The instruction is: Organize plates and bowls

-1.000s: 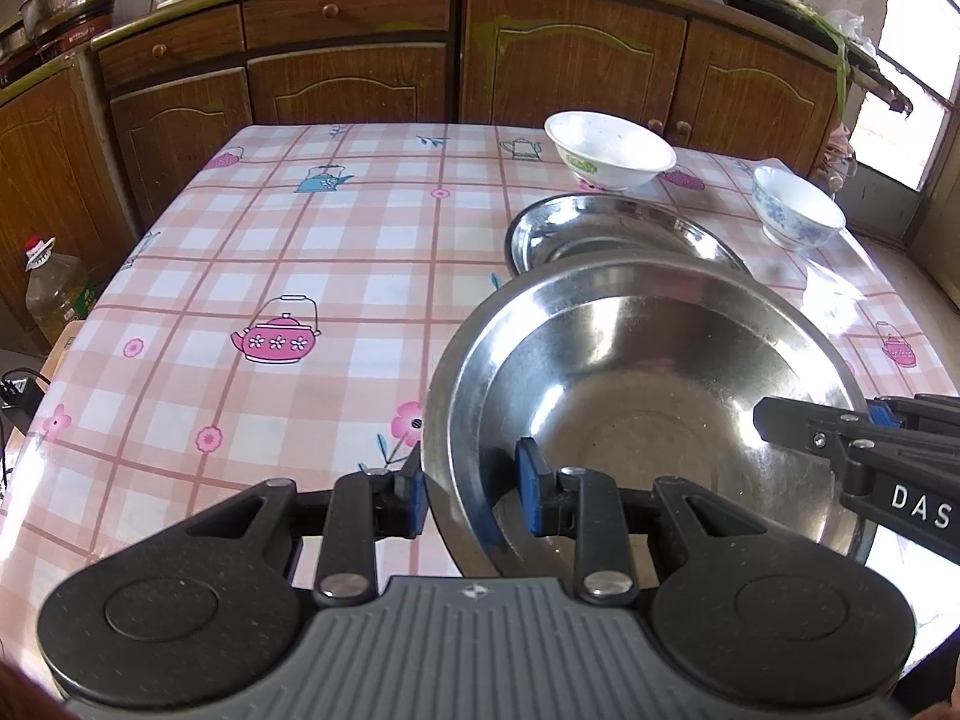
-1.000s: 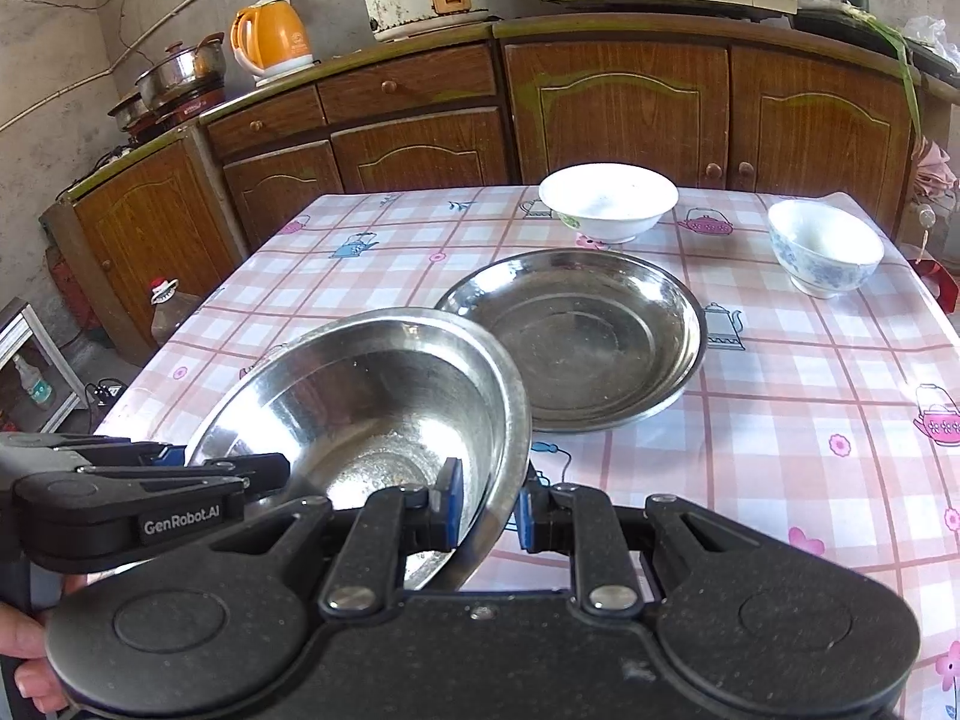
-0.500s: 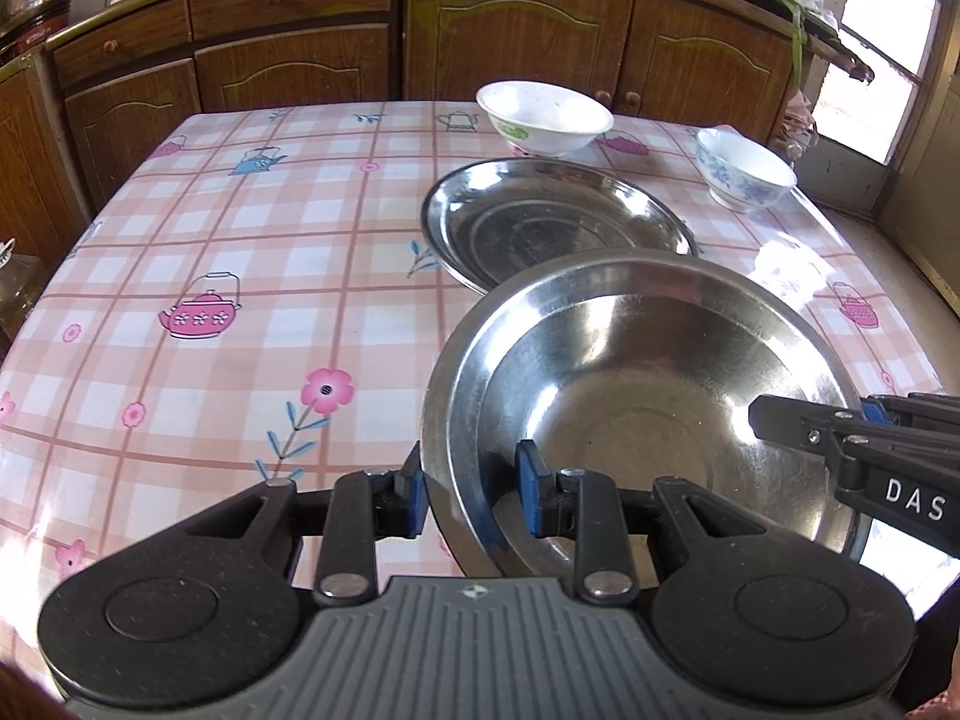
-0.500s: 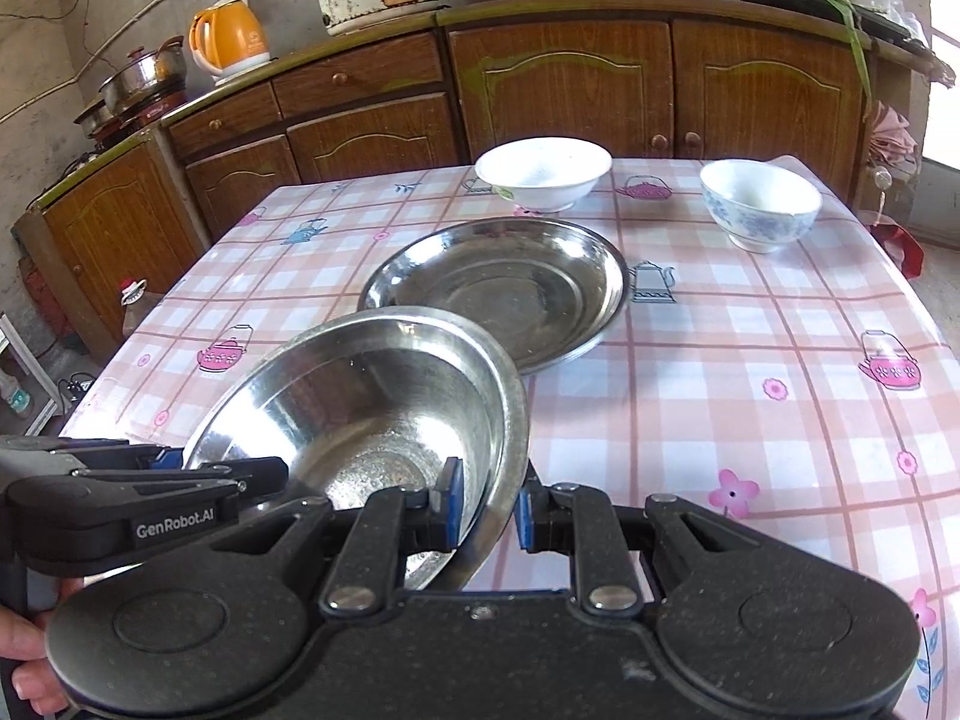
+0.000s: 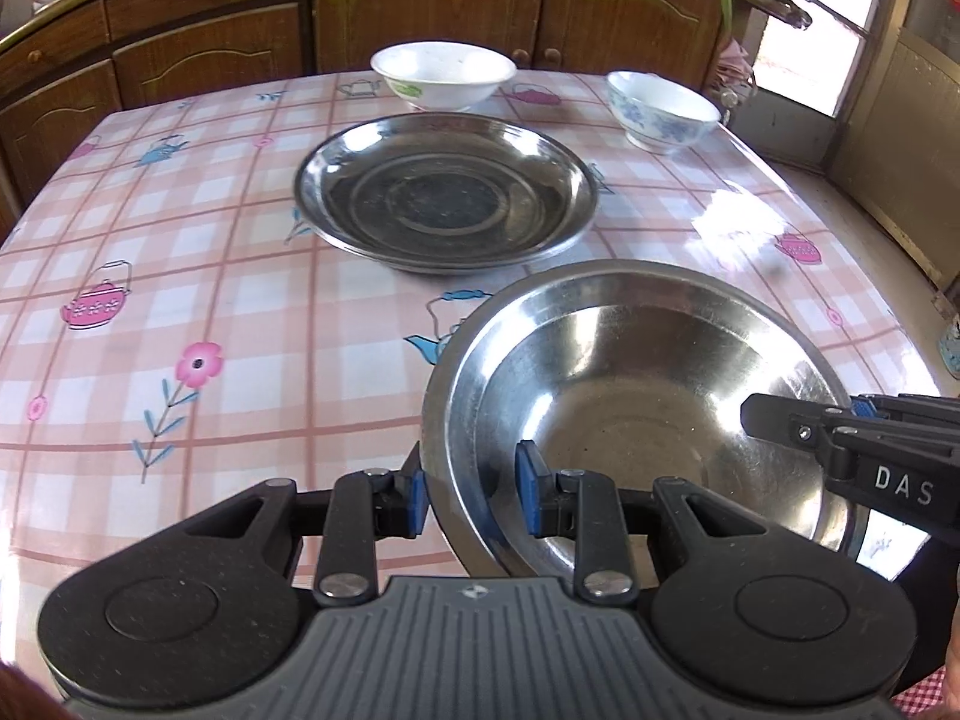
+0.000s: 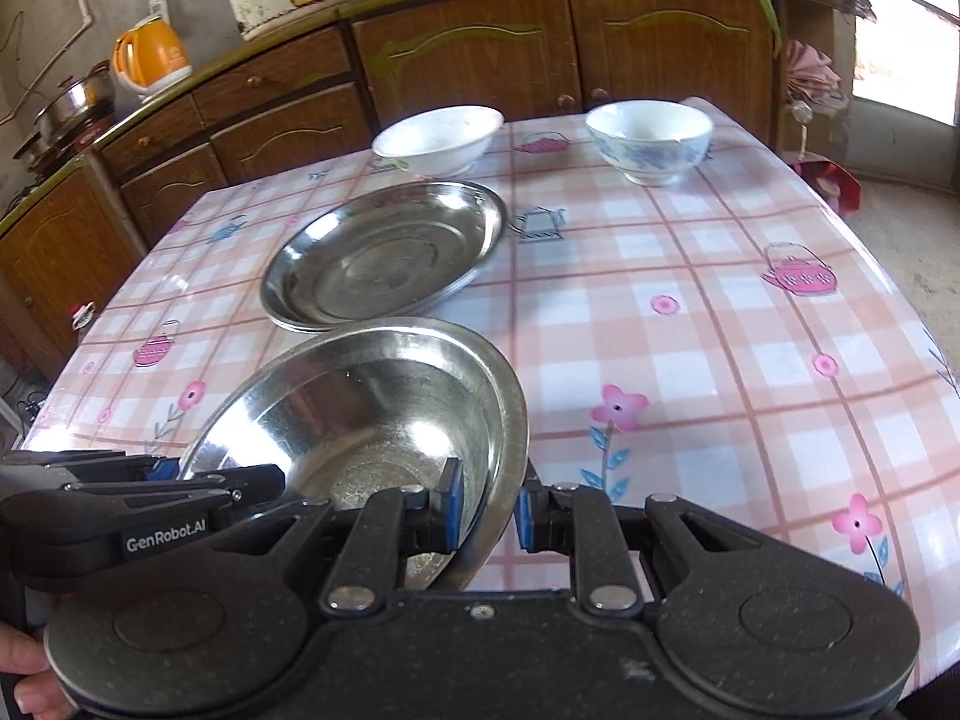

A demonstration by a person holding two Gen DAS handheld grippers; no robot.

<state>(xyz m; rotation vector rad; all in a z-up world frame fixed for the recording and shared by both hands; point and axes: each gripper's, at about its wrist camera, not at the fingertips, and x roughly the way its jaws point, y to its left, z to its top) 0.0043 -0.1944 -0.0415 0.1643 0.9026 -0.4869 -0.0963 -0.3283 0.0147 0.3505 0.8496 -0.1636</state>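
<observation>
Both grippers pinch opposite rims of the deep round stainless-steel bowl (image 5: 636, 396): left gripper (image 5: 471, 492) on its left rim, right gripper (image 6: 486, 510) on its right. The bowl appears held above the table's near edge. The shallow round steel plate (image 5: 447, 192) lies straight ahead, toward the table centre.

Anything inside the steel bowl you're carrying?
The steel bowl looks empty, bare metal with faint residue. The left gripper and right gripper clamp opposite rims; the wall behind their pads is hidden.

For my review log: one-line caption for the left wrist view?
Both grippers hold a steel bowl above the table.
</observation>
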